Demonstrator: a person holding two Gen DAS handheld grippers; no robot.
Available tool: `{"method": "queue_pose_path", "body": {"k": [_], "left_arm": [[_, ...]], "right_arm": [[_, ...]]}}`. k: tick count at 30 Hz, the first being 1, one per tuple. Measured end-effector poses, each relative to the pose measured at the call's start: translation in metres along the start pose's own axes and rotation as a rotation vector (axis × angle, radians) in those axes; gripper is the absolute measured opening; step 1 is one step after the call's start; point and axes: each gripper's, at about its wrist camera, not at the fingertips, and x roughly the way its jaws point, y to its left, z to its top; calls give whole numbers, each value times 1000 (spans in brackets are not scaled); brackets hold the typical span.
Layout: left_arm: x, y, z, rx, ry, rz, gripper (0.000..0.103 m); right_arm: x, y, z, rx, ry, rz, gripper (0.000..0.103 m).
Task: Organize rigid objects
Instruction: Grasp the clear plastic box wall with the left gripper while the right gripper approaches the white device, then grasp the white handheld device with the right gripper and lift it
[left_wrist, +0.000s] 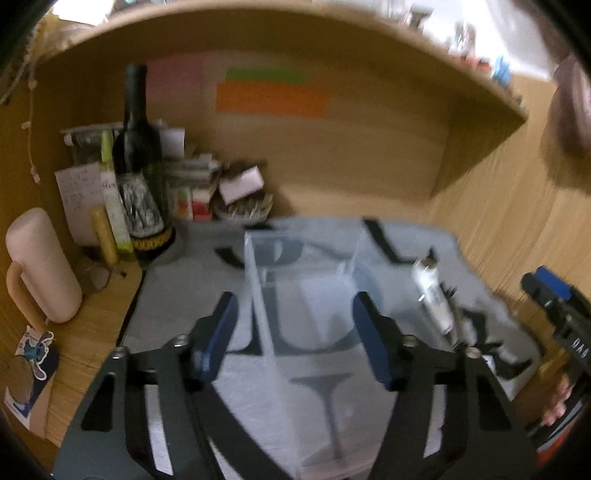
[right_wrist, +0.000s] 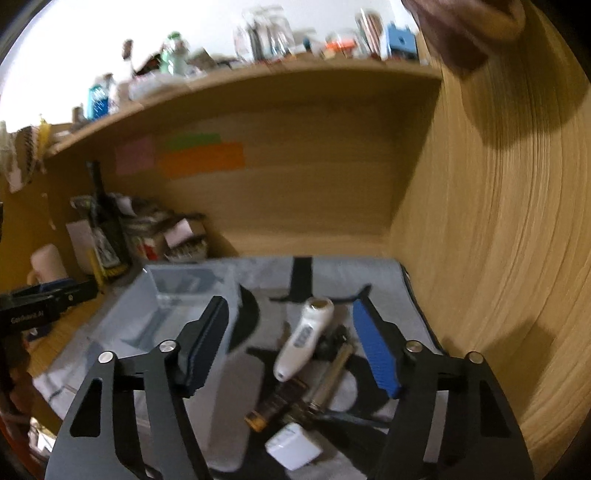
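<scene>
The left gripper (left_wrist: 295, 332) hangs over a clear plastic box (left_wrist: 303, 273) with its fingers (left_wrist: 218, 332) spread wide and holding nothing — the box's open top sits just ahead of and between them, which looks like a way to steady or present it as the place things go. The box stands on a grey printed cloth (left_wrist: 332, 398) spread over the bench (left_wrist: 74, 354), presumably to mark a working patch. The right gripper (right_wrist: 299, 343) also has its fingers (right_wrist: 373, 350) spread and empty, and straight ahead between them lies the loose pile: a white handheld device (right_wrist: 304, 338), a metal cylinder (right_wrist: 332, 376) angled beside it and seemingly touching it, a brown-and-orange item (right_wrist: 273, 406) too blurred to name, and a white square block (right_wrist: 291, 445) nearest the camera. My guess is the right side picks while the left side minds the box. A dark bottle (left_wrist: 138, 162) stands far ahead-left of the left fingers, well apart.
</scene>
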Motion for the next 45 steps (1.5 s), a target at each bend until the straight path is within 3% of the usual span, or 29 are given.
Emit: {"method": "queue_pose_path", "body": {"k": [7,11,16,25,33,40,45], "left_arm": [[37,19,-10,-22,165,-17,36],[48,26,-13,-56,209,-42,32],[59,27,-15,-64,252,-69,16],[62,27,-14,-59,211,-63,15],[64,29,-13,-52,204,-86,15],[63,30,-15,-54,191,-99,16],[64,31,-15,-50,189,-99,16]], "right_arm": [[30,-17,-9,11,136,-15,52],[48,-22,-11,14,193,-9,46],[76,-25,-6,31,264,15,39],[131,-17,5,11,382,37,36],[185,-13,-3,-11,537,22,37],[213,-11,-10,-33,620,15,36],[208,-12,-9,-18,599,-1,34]]}}
